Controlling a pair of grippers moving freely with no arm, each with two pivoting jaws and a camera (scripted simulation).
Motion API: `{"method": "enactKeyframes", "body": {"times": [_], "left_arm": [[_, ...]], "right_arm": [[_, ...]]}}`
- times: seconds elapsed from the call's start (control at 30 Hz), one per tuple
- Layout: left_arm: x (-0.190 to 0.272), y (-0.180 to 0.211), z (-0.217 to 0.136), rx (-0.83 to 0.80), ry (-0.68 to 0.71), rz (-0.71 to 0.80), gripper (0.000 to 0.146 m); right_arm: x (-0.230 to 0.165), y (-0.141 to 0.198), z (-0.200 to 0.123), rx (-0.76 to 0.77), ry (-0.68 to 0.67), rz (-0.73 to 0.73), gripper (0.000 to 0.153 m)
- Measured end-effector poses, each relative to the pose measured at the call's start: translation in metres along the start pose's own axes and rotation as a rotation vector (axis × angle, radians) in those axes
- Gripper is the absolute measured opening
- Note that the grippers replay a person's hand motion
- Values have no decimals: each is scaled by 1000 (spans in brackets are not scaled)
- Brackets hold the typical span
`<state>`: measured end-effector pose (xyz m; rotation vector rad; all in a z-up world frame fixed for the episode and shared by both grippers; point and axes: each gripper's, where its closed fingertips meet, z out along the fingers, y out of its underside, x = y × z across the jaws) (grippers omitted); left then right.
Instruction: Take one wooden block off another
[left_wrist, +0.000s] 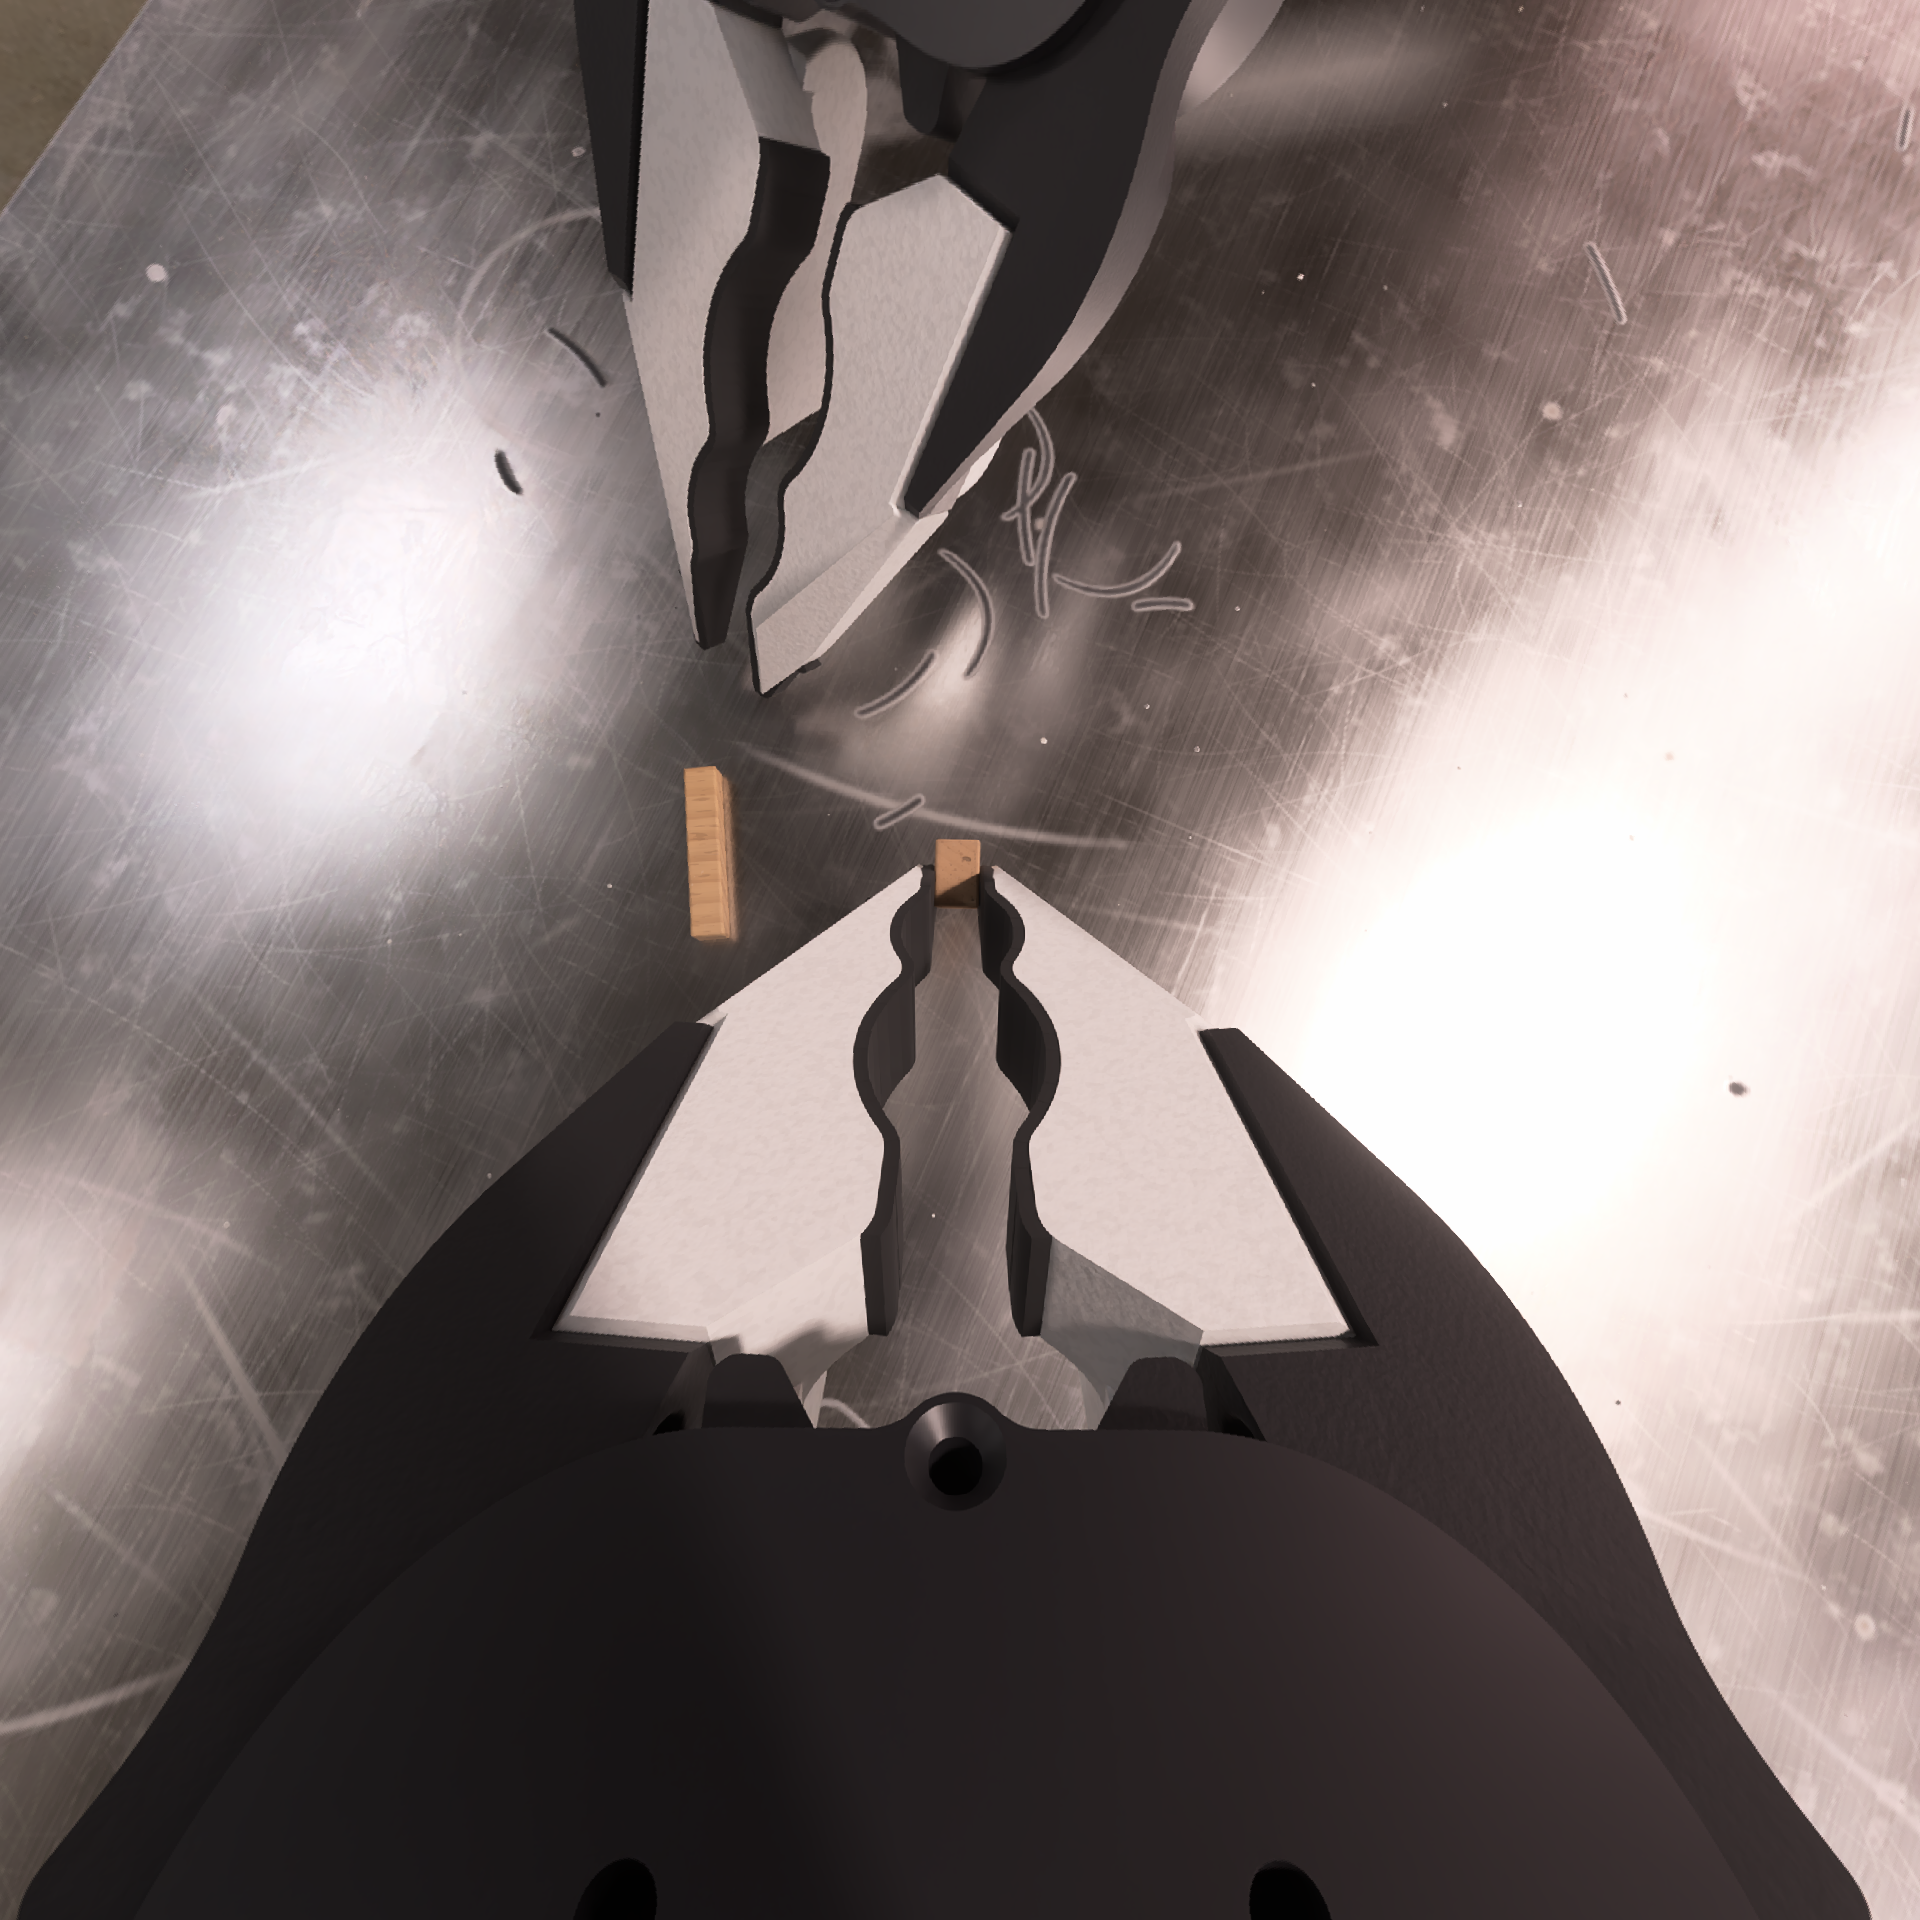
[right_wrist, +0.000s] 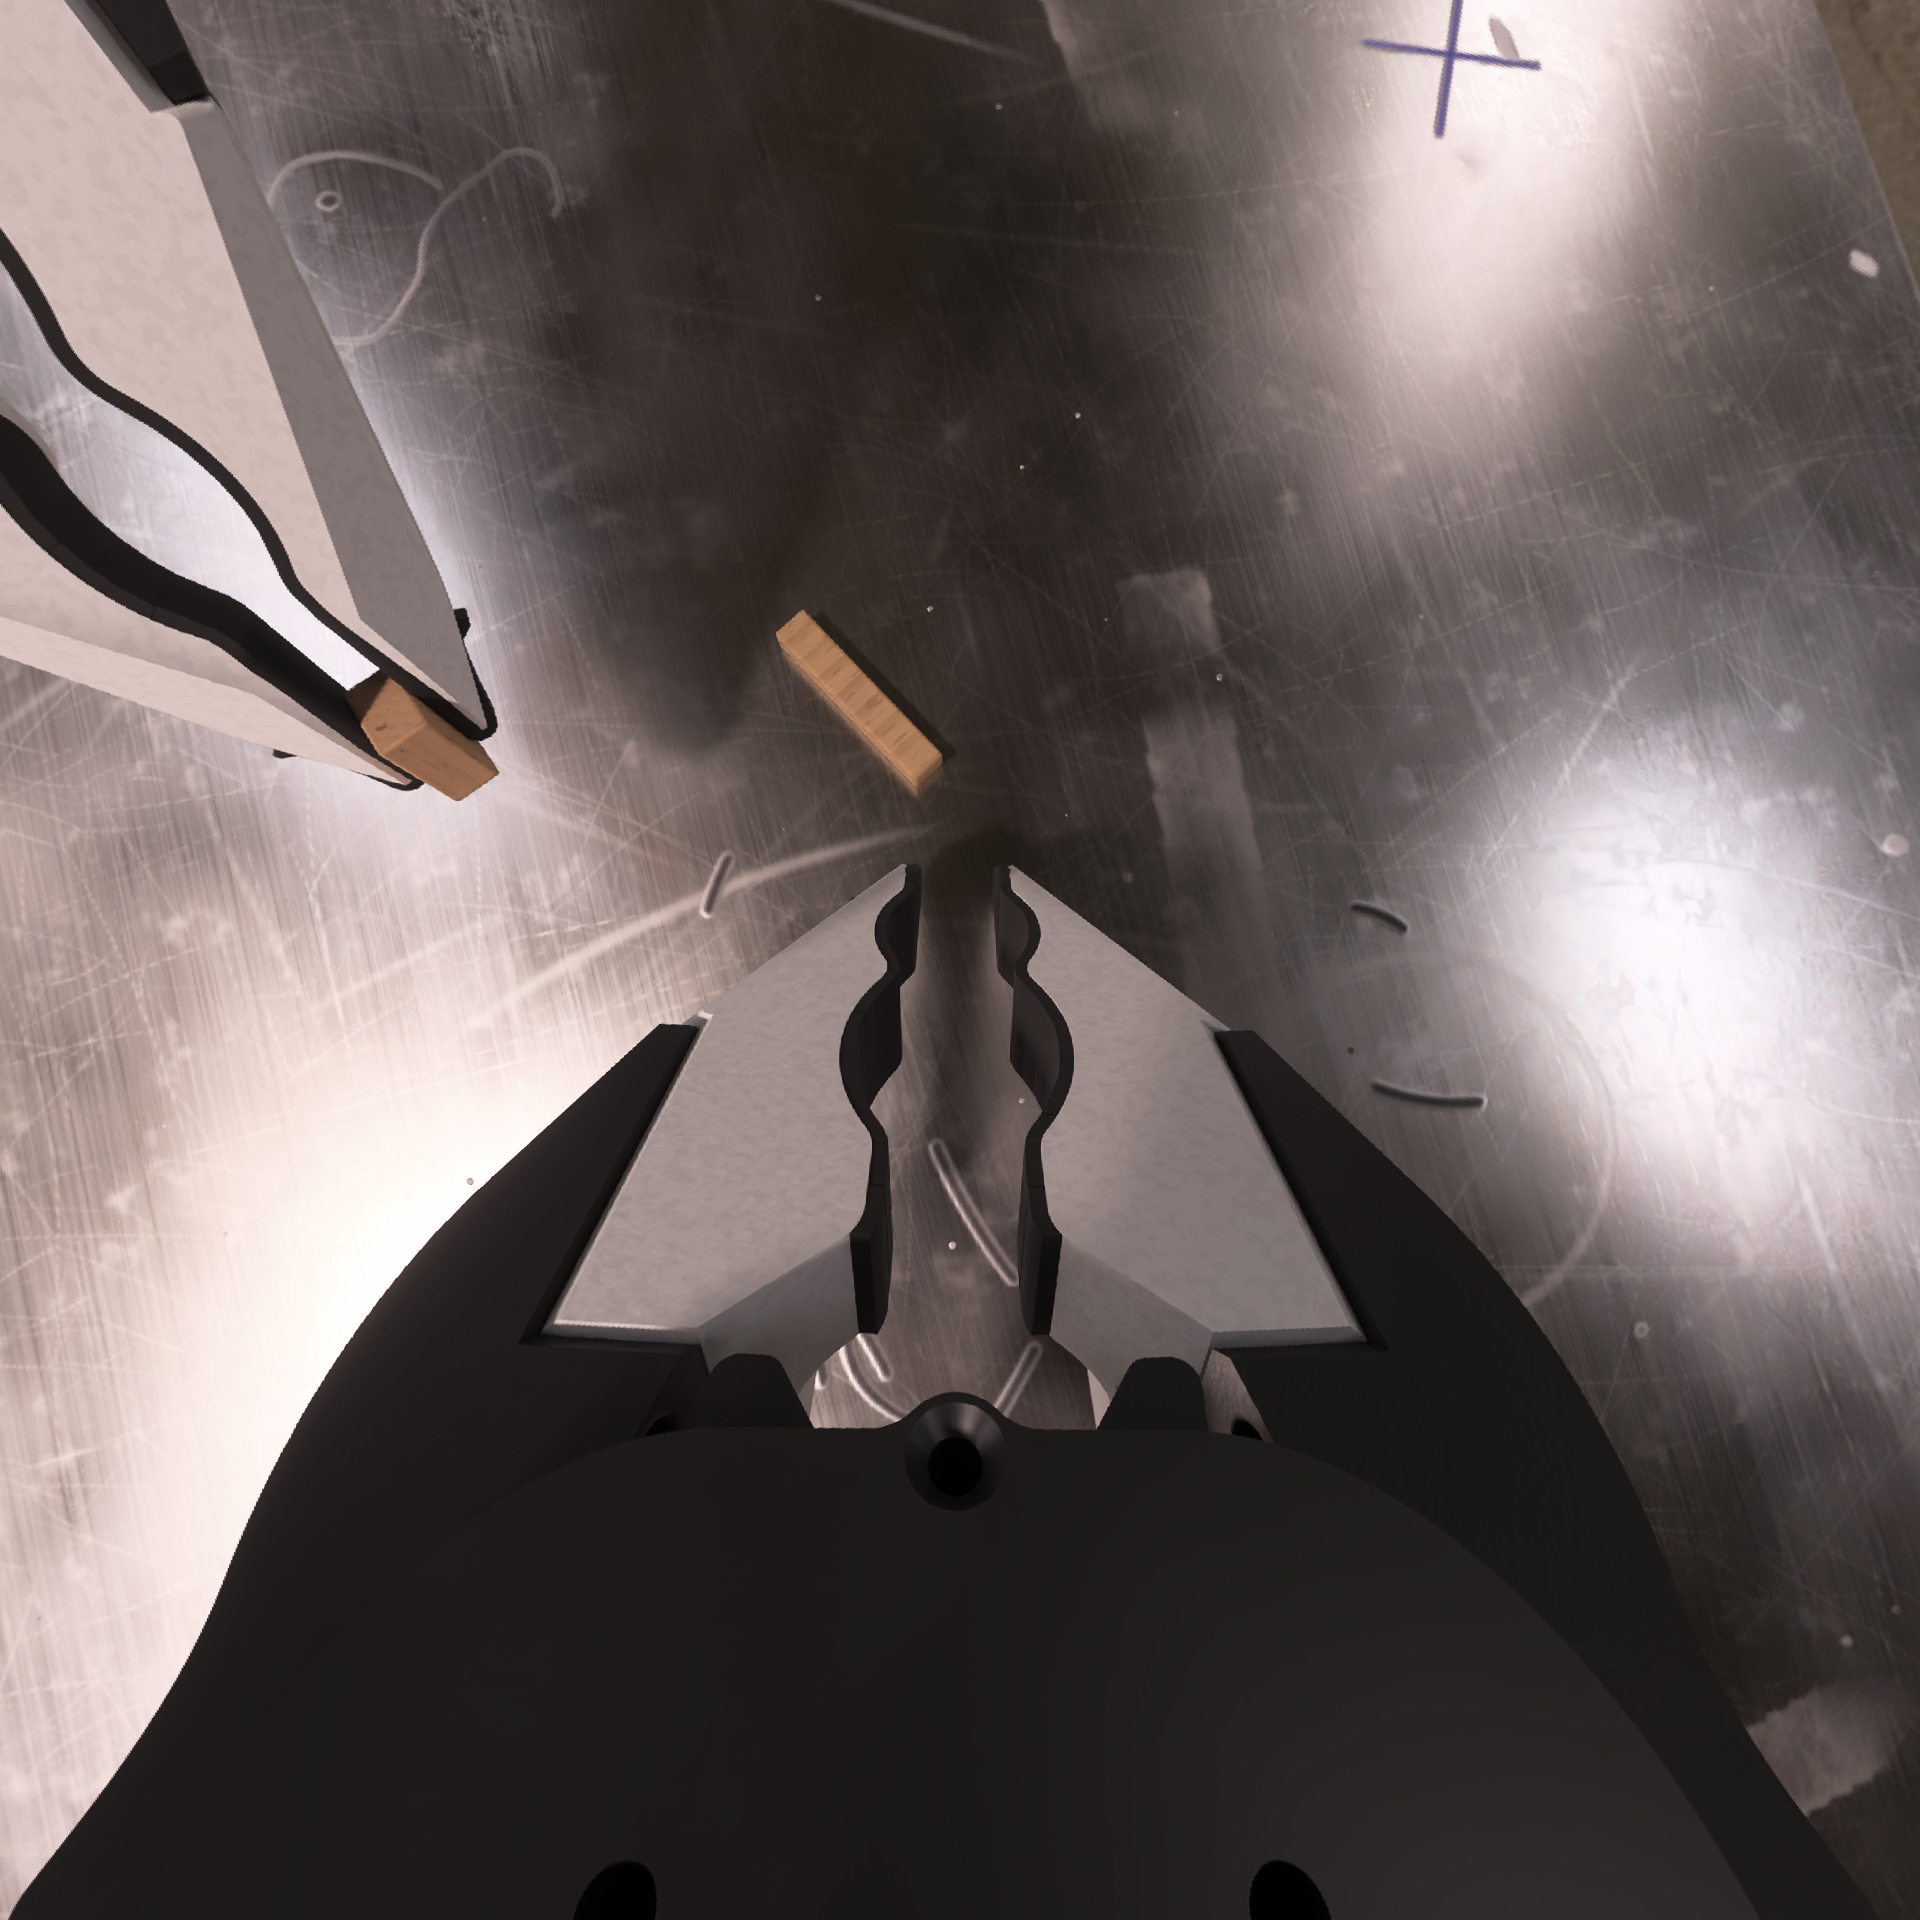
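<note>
Two small wooden blocks are apart. My left gripper (left_wrist: 957, 878) is shut on one block (left_wrist: 957, 871), whose end sticks out past the fingertips. In the right wrist view this gripper (right_wrist: 421, 732) is at the upper left, holding its block (right_wrist: 426, 743) above the table. The other block (left_wrist: 711, 854) lies flat on the metal table, to the left of my left gripper. My right gripper (right_wrist: 956, 873) is empty, its jaws a narrow gap apart, and the lying block (right_wrist: 860, 701) is just ahead of its tips. The right gripper (left_wrist: 743, 644) also shows at the top of the left wrist view.
The table (left_wrist: 1455, 623) is scratched, shiny metal with bright glare patches. A blue cross mark (right_wrist: 1449, 62) is drawn at the far right of it. A table edge shows at the upper left (left_wrist: 31, 156) and another at the right (right_wrist: 1886, 343).
</note>
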<state>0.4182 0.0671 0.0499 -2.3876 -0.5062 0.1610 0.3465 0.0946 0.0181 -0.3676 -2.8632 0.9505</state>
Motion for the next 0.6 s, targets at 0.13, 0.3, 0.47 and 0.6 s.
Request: {"method": "enactKeyframes", "body": {"times": [0.13,0.3,0.47,0.6], "left_arm": [[1,-1,-1,10,4,0,7],[1,-1,-3,18,8,2,7],[2,-1,-3,20,19,-1,7],[4,-1,-2,20,25,3,7]], "right_arm": [[0,-2,2,-19,-24,-14,11],[4,-4,-1,-28,-71,20,10],[7,-1,1,-48,-63,16,11],[8,-2,4,-50,-59,14,11]]}}
